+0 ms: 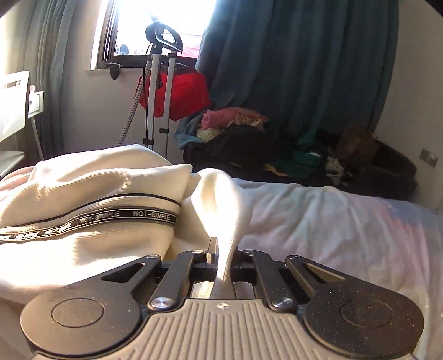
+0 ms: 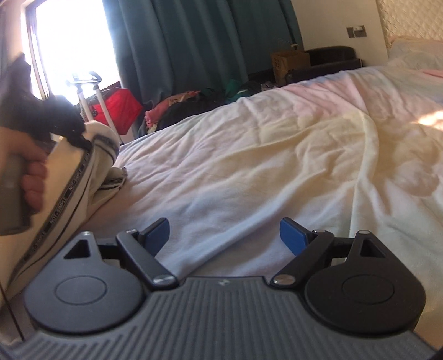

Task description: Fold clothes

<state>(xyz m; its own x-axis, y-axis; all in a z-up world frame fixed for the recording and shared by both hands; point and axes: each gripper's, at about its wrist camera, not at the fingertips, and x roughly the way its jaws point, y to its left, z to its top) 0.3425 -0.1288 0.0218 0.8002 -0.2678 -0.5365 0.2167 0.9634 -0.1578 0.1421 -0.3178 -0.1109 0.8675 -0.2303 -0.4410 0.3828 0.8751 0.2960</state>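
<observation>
Garment (image 1: pixel 91 193): cream knit with a black printed band (image 1: pixel 130 217), heaped on the bed (image 1: pixel 346 221) at the left of the left wrist view; in the right wrist view it hangs at the far left edge, band running from upper right down to lower left.
Long axis: in the left view the band lies roughly left to right across the heap, bending at its right end; the pinched fold rises from the jaws as a narrow tongue that widens away from the camera.
Left gripper (image 1: pixel 225 257): jaws together, clamped on a fold of the garment that passes between them and spills back toward the camera.
Left hand (image 2: pixel 30 177): seen in the right view at the left edge, fingers wrapped round the grey handle, garment draped just beside the knuckles.
Right gripper (image 2: pixel 224 235): jaws wide apart, blue pads (image 2: pixel 292 235) showing, nothing between them; it points low across the bed, just above the sheet.
Bed: pale wrinkled sheet, sunlit in patches, filling the middle and right of both views.
Background: teal curtain (image 1: pixel 290 69), bright window (image 1: pixel 155 25), red bag (image 1: pixel 182 94) behind a steamer stand, and a dark pile of clothes (image 1: pixel 249 138) beyond the bed.
</observation>
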